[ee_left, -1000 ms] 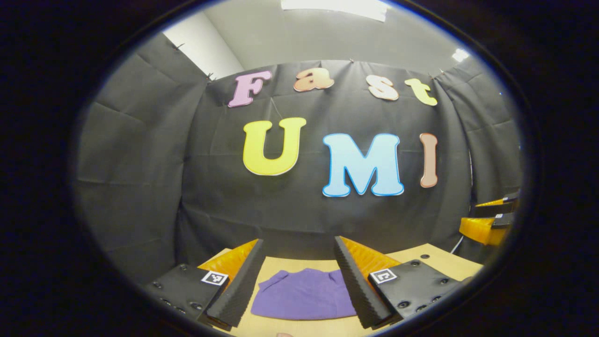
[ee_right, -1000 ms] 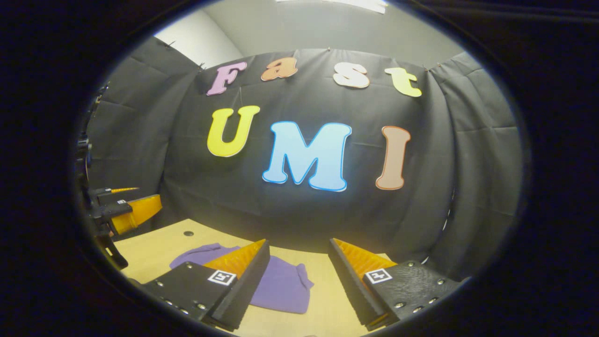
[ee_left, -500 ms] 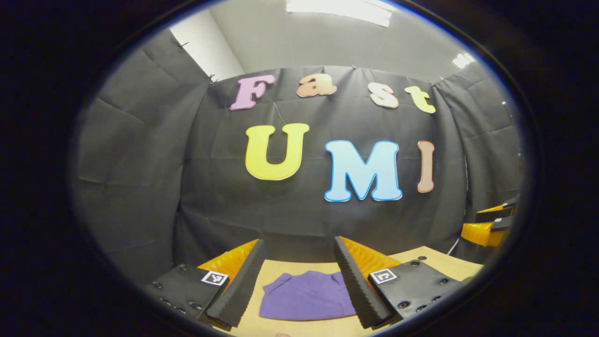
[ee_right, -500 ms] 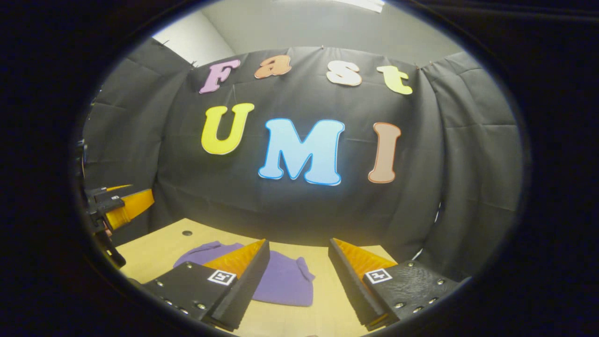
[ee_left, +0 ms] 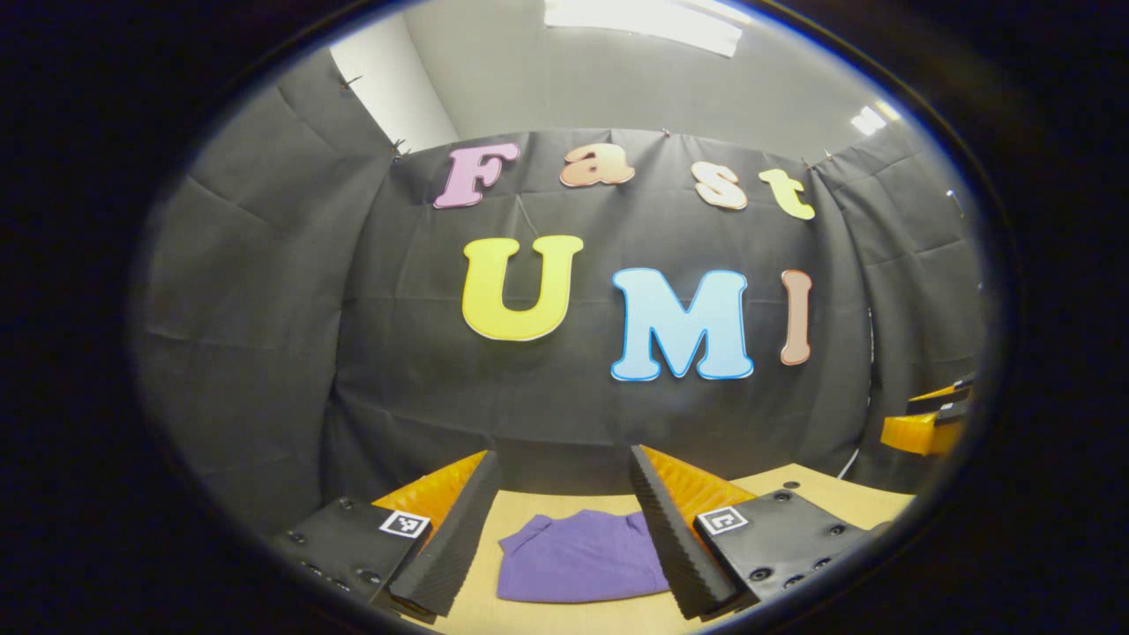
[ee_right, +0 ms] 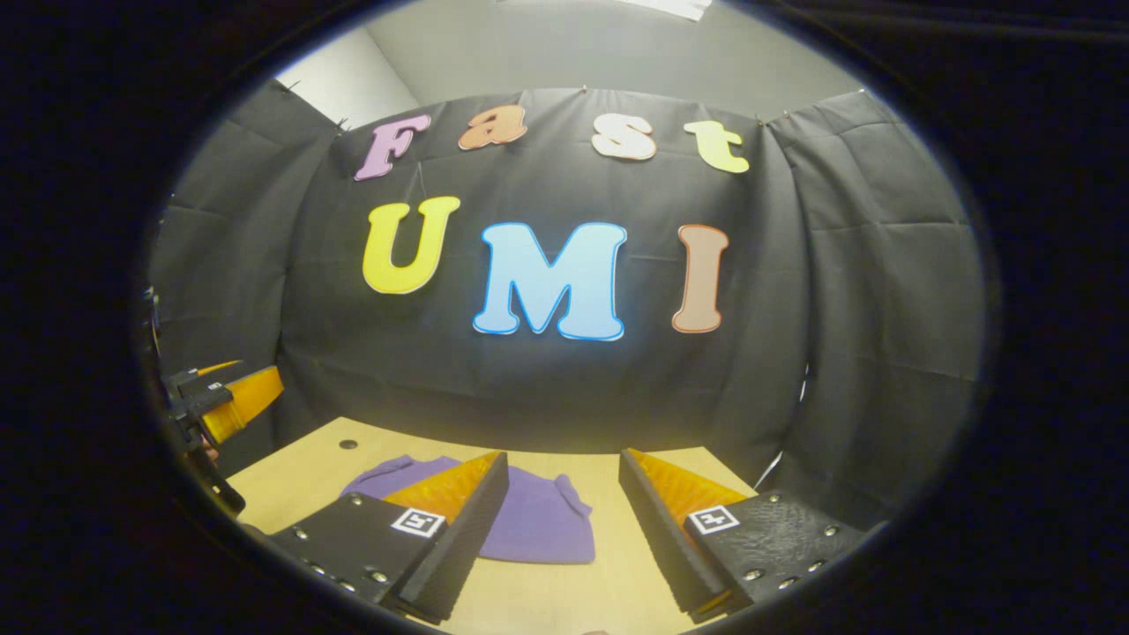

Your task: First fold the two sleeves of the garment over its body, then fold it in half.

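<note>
Jaws of both grippers stand wide, holding nothing — left gripper and right gripper hang above the table. We see the garment lying compact and flat there; its sleeves cannot be told apart. We judge any further fold needs both edges pinched level — corners matched.

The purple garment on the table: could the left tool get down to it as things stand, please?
Probably yes: the left tool is open and apart from the purple garment, which lies flat on the table ahead with nothing between.
</note>
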